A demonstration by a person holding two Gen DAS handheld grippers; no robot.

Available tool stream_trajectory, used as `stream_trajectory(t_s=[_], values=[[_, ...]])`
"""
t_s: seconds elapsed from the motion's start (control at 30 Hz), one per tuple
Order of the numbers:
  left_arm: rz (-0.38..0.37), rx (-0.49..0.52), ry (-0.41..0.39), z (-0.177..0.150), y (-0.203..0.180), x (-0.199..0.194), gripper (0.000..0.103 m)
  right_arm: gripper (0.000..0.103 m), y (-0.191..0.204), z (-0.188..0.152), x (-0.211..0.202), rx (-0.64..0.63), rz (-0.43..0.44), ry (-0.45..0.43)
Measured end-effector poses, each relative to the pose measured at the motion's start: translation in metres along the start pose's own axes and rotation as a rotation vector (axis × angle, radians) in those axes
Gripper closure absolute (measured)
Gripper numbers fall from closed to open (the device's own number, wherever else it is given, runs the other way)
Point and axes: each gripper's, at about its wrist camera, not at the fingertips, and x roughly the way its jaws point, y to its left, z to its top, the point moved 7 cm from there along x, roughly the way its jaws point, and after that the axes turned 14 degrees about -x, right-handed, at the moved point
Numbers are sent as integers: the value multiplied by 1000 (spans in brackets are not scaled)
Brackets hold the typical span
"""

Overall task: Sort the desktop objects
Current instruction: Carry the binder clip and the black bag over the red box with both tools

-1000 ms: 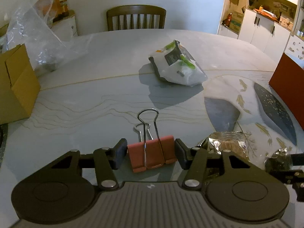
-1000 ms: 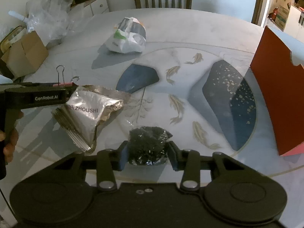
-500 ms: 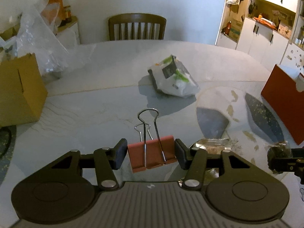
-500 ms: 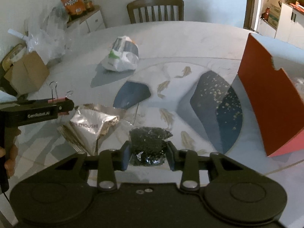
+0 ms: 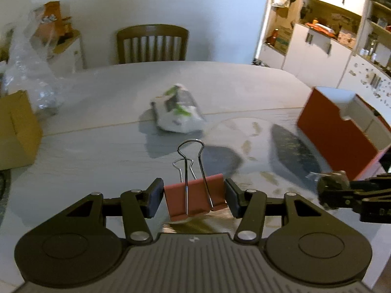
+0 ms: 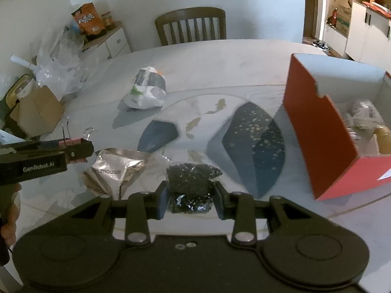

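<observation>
Red box point(image 6: 325, 131) contents blurred, silver packet point(image 5: 195, 224) mostly hidden

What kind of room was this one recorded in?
Most likely a home dining room next to a kitchen: a round marble-look dining table with a wooden chair pushed up to it, and white cupboards with cluttered shelves behind.

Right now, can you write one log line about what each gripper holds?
left gripper: shut on red metal binder clip | right gripper: shut on crinkly black packet
</observation>
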Motion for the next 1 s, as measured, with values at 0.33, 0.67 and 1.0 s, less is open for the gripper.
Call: stream_trajectory(t_s=[0.33, 0.67, 1.0], values=[[-76, 47, -6, 2, -71, -10, 50, 66, -38, -1, -30, 23, -26, -35], [-128, 73, -15, 4, -141, -8, 50, 66, -90, -4, -55, 38, -30, -61], [-162, 102, -29, 6, -212, 2, 50, 67, -149, -9, -76, 52, -32, -100]])
